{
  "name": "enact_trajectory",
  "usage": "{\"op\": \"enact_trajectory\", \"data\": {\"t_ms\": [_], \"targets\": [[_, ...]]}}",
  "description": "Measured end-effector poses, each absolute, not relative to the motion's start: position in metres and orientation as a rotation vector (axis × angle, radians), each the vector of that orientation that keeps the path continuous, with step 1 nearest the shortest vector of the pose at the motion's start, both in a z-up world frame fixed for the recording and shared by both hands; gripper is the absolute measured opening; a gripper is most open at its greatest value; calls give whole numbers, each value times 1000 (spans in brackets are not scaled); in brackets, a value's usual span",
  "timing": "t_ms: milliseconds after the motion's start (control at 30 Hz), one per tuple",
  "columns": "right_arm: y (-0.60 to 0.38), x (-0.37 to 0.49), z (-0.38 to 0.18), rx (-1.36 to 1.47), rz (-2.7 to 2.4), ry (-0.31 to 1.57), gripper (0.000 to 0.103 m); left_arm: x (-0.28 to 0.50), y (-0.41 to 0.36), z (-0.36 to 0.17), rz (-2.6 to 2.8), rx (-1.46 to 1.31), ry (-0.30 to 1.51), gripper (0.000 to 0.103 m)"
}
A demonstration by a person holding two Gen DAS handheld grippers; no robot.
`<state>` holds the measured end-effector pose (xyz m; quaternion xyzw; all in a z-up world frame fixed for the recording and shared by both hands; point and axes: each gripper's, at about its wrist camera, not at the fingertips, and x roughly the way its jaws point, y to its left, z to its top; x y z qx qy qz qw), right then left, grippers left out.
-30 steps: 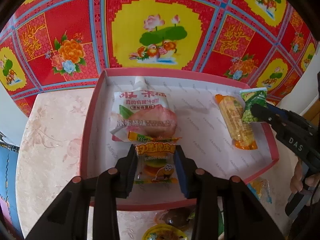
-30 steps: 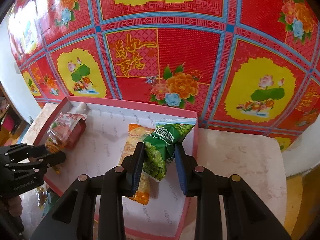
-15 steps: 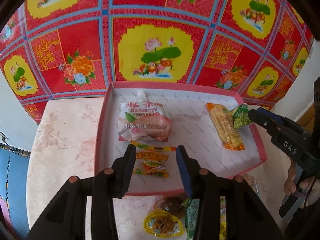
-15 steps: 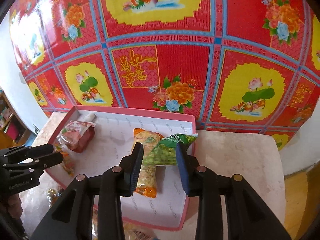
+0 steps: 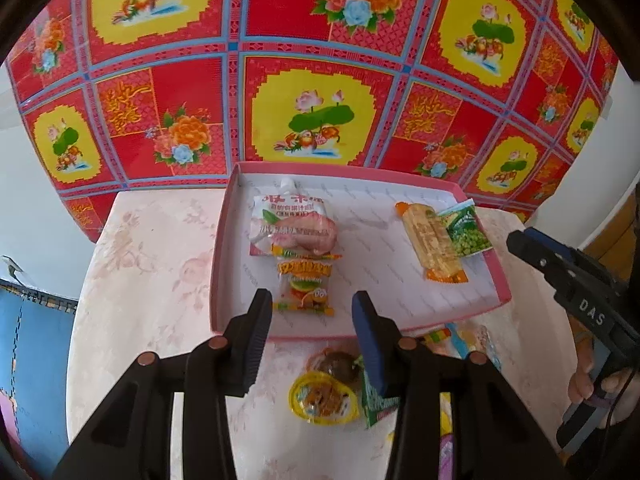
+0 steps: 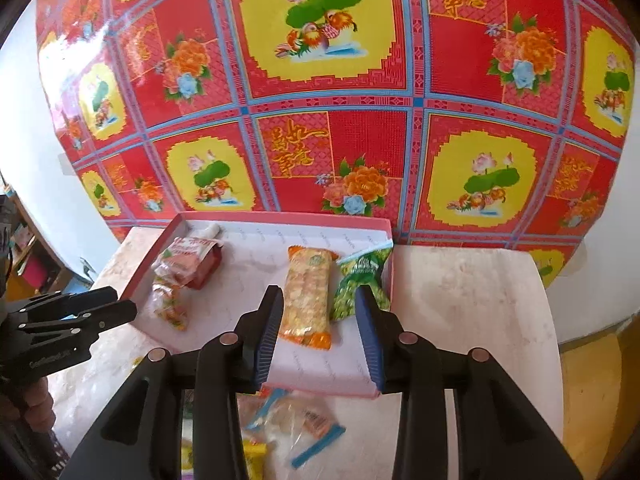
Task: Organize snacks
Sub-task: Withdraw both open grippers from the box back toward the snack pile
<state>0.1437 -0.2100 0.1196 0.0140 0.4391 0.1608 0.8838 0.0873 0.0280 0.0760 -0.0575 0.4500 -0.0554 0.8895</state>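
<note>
A pink-rimmed tray [image 5: 218, 264] holds a peach drink pouch [image 5: 294, 224] and, just below it, a burger gummy packet [image 5: 306, 284]. On its right side lie a corn snack packet [image 5: 432, 240] and a green pea packet [image 5: 466, 232]. My left gripper [image 5: 312, 300] hovers open above the gummy packet, touching nothing. My right gripper [image 6: 319, 296] is raised over the corn packet [image 6: 306, 300] and pea packet [image 6: 360, 280]. Its jaws are opening and nothing is pressed between them. Each gripper shows in the other's view, the right gripper [image 5: 516, 240] and the left gripper [image 6: 128, 308].
Loose snacks lie on the marble table [image 5: 152, 280] in front of the tray: a yellow jelly cup [image 5: 324, 398], a brown sweet [image 5: 336, 364], a green packet [image 5: 376, 400] and a clear packet with blue edges [image 6: 300, 420]. A red floral cloth [image 5: 320, 80] covers the wall behind.
Both grippers let go of their packets and drew back and up from the tray. The gummy packet and the green pea packet now lie in the tray.
</note>
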Motion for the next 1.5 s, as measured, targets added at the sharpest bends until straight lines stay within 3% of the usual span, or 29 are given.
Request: {"op": "enact_trajectory", "data": {"t_ms": [667, 1500], "targets": [[-216, 94, 109, 70, 325, 977, 38, 52, 40, 56, -87, -172, 979, 44], [-211, 89, 66, 96, 339, 1085, 38, 53, 31, 24, -114, -177, 1059, 44]]}}
